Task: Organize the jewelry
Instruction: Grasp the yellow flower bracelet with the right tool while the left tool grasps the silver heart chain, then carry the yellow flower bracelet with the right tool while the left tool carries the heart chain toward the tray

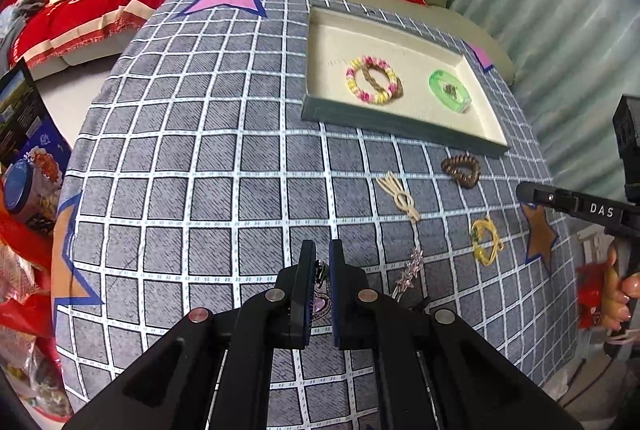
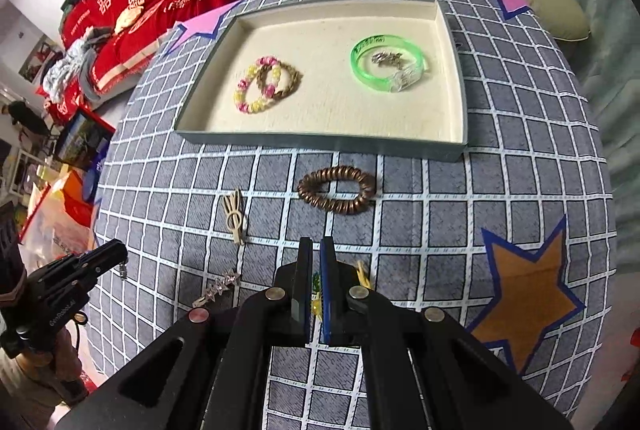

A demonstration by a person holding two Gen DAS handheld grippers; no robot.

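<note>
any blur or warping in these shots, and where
Left wrist view: fisheye bends the checked tablecloth grid, dark corners, the hand at right is smeared. Right wrist view: same bulge, the tray edges curve, the yellow piece between the tongs is soft.

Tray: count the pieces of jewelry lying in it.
4. In the tray: beaded bracelet overlapping a braided ring at left; green bangle at right, encircling a small metal piece.
</note>
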